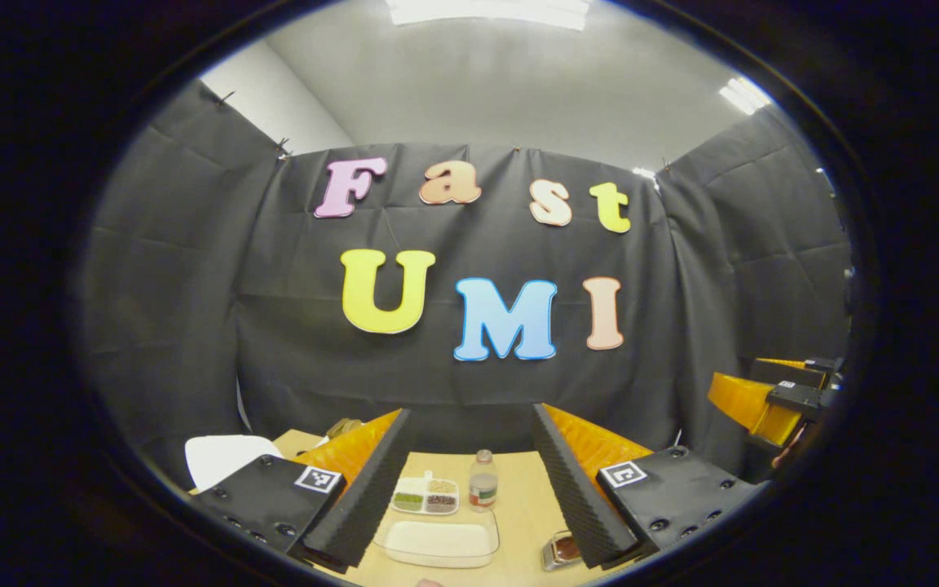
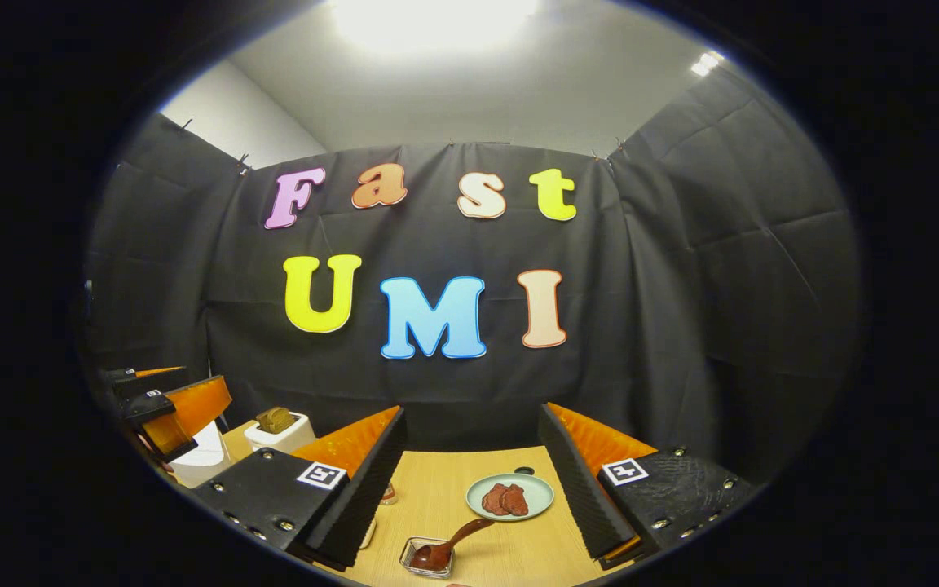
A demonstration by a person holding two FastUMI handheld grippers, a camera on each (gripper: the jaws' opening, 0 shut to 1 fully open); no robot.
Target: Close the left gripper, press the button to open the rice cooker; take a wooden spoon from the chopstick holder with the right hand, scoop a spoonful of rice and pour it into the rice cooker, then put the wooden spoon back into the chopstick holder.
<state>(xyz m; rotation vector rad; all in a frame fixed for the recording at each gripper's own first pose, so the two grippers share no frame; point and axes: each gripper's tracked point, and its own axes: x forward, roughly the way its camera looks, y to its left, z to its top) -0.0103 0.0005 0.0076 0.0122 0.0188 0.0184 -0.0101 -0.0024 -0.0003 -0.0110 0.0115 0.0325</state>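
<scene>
The wooden spoon (image 2: pixel 451 543) sits ahead of the open right gripper (image 2: pixel 469 481), low between its fingers, bowl end in a small glass dish (image 2: pixel 427 558) on the surface (image 2: pixel 437 497); it's probably light and stiff, so grab mid-handle. The left gripper (image 1: pixel 469 481) hangs open too. The white thing (image 1: pixel 221 458) off its left finger is cut off, maybe the rice cooker, can't tell.

No readable words or numbers are showing; the bottle (image 1: pixel 482 481) is wearing a label too small and blurred to make out.
</scene>
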